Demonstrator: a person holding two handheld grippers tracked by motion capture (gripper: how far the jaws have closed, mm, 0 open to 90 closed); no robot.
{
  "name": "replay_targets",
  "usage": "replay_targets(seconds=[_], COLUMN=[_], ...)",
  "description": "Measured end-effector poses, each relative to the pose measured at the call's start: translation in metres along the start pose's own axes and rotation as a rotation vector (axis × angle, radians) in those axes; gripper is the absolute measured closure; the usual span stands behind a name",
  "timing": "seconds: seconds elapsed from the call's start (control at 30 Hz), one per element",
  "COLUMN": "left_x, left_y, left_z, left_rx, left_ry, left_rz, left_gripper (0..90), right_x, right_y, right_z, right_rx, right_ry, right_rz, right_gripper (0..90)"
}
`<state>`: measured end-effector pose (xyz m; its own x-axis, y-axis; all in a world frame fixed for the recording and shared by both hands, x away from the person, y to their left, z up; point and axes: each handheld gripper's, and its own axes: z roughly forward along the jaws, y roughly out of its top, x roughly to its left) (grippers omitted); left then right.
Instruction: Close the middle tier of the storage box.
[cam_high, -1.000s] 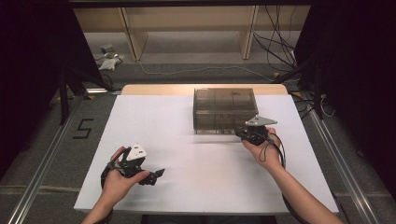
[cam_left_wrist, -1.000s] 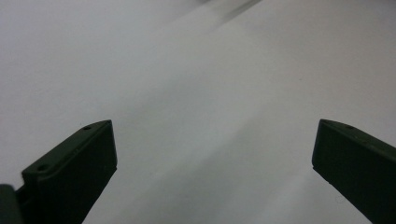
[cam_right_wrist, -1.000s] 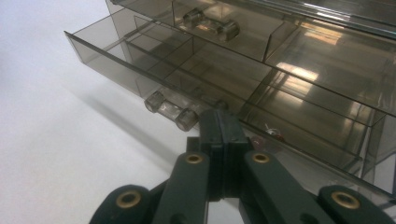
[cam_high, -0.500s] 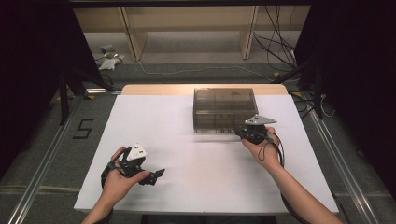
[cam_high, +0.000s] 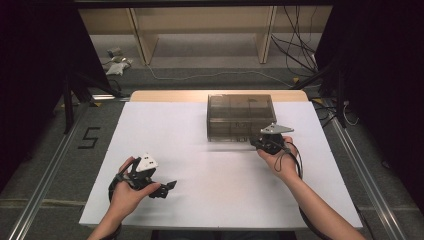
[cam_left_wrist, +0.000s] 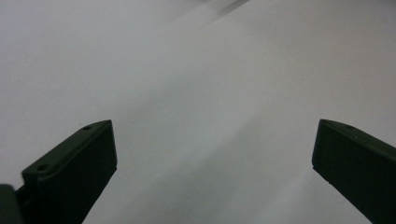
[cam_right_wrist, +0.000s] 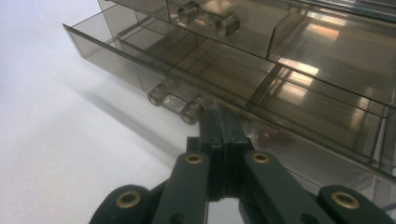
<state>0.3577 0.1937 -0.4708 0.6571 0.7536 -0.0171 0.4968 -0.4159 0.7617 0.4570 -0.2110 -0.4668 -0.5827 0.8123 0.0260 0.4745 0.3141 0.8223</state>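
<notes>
Nothing has shifted in the last second: both hands rest where they were. Nearest, well in front and to the left of the smoky clear drawer box (cam_high: 241, 116), the left gripper (cam_high: 167, 186) lies low over the white table (cam_high: 200, 200), its jaws spread wide with only bare surface between them. Farther off, the right gripper (cam_right_wrist: 219, 128) sits at the box's front right corner, jaws pressed together, tips just beside the round handle (cam_right_wrist: 173, 102) of the lower drawer (cam_right_wrist: 196, 70), which stands slightly pulled out.
</notes>
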Motion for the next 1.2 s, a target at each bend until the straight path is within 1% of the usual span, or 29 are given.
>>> replay_targets(seconds=[0.13,0.23,0.27,0.37,0.5,0.57,0.7,0.77,0.83,0.97,1.2], left_x=[-0.0011,-0.0036,-0.0043,-0.0043,-0.0042,-0.0045,-0.0042,-0.0037,-0.0036,-0.0032,-0.003], left_y=[0.0008,0.0017,0.002,0.0025,0.0024,0.0021,0.0024,0.0022,0.0021,0.0016,0.0013], left_z=[0.0018,0.002,0.002,0.0019,0.0007,0.0012,0.0013,0.0013,0.0009,0.0005,-0.0002], left_rx=[0.002,-0.004,0.002,0.002,-0.007,-0.003,-0.004,-0.001,-0.006,-0.003,-0.004], left_ry=[-0.002,-0.015,-0.013,-0.009,-0.006,-0.007,-0.009,-0.006,-0.004,-0.004,-0.002], left_rz=[-0.005,-0.015,-0.003,0.005,-0.002,0.004,0.003,0.005,-0.003,0.0,-0.004], left_gripper=[0.1,0.1,0.0,0.0,0.0,0.0,0.1,0.1,0.0,0.0,0.1], right_x=[0.0001,-0.0012,-0.0017,-0.0027,-0.0032,-0.0032,-0.0042,-0.0053,-0.0067,-0.0084,-0.0094], right_y=[0.0001,0.0008,0.0011,0.0018,0.0027,0.0033,0.0044,0.0044,0.0043,0.0049,0.0061], right_z=[0.0016,0.0023,0.0026,0.0026,0.0037,0.0041,0.005,0.0052,0.0052,0.0051,0.0058], right_rx=[0.002,-0.001,-0.002,-0.002,-0.002,0.001,-0.004,-0.003,-0.002,-0.001,0.003], right_ry=[0.0,-0.001,-0.003,-0.006,-0.009,-0.012,-0.022,-0.025,-0.027,-0.036,-0.037], right_rz=[0.004,0.007,0.008,0.01,0.01,0.009,0.005,0.01,0.014,0.01,0.014], right_gripper=[90.0,90.0,90.0,90.0,90.0,90.0,90.0,90.0,90.0,90.0,90.0])
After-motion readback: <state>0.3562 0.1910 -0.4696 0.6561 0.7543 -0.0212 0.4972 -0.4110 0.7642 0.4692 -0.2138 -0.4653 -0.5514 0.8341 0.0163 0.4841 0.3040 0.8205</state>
